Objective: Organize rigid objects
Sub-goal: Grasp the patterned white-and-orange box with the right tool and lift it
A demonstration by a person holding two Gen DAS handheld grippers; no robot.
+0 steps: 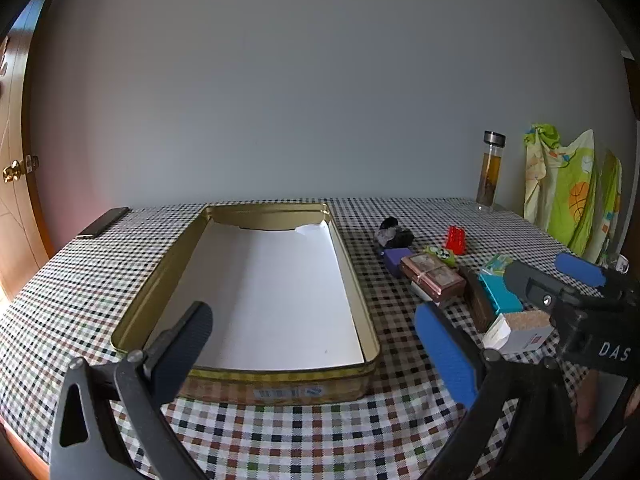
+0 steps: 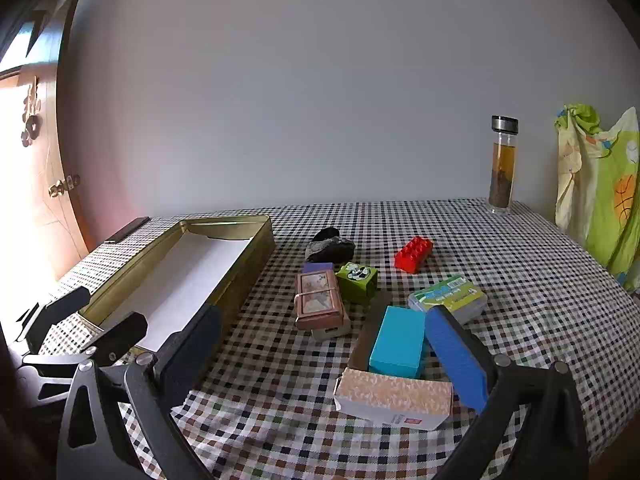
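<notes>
Nearest to me, both claws are spread wide and carry nothing: the left gripper (image 1: 320, 344) hangs over the near end of the gold tin (image 1: 160, 280), and the right gripper (image 2: 324, 352) hovers above the scattered clutter beside it, with no object pressed between either pair of fingers. Just under the right claw lies a box with a speckled cork-like top (image 2: 394, 396), and touching its far side is a turquoise block (image 2: 398, 340) that seems to rest on a dark flat piece. A little further on sit a clear case with a green and yellow label (image 2: 448, 296), a pink-brown tin bound with a rubber band (image 2: 318, 300) stacked on something pale, a green cube (image 2: 357, 280) and a purple block (image 2: 318, 267) tucked behind the pink one. Beyond these, a dark lumpy thing (image 2: 330, 246) that I cannot identify and a red toy brick (image 2: 414, 253) stand apart on the checked tablecloth (image 2: 520, 280). The tin, open and lined with white paper, holds nothing at all, so I would judge the sorting barely begun: every piece is left to move. At the back edge a glass bottle (image 2: 503, 164) stands by the wall, a dark flat slab (image 2: 128, 230) lies beyond the tin, and a bright cloth (image 2: 600, 184) hangs at the right.
</notes>
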